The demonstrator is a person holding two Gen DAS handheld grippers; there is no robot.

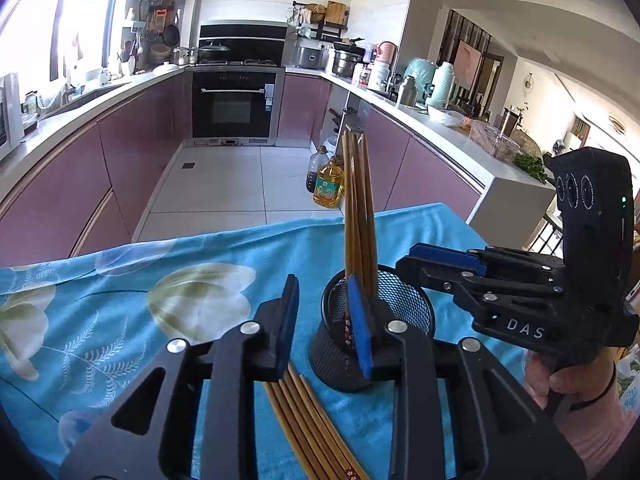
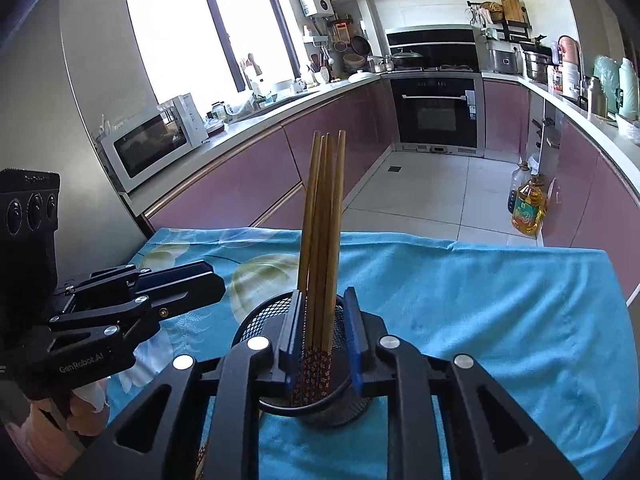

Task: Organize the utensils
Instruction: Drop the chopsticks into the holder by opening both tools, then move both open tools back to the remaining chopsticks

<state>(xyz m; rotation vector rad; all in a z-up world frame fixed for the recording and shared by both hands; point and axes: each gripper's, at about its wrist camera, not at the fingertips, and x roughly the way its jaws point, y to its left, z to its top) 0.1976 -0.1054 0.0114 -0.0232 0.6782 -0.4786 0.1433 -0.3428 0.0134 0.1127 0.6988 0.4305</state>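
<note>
A black mesh cup [image 1: 404, 300] stands on the blue flowered cloth [image 1: 160, 280]. Several wooden chopsticks [image 1: 358, 208] stand upright in it. Several more chopsticks [image 1: 308, 424] lie flat on the cloth under my left gripper [image 1: 326, 320], which is open and empty beside the cup. My right gripper [image 2: 324, 334] is open above the cup [image 2: 260, 320], its fingers either side of the standing chopsticks [image 2: 324, 220] without pressing them. It shows from the side in the left wrist view [image 1: 444, 262]. The left gripper shows in the right wrist view [image 2: 180, 284].
The cloth's far edge [image 2: 440, 244] drops to the tiled kitchen floor. Oil bottles [image 2: 528, 204] stand on the floor by pink cabinets. A microwave [image 2: 156, 140] sits on the left counter, an oven [image 2: 438, 110] at the back.
</note>
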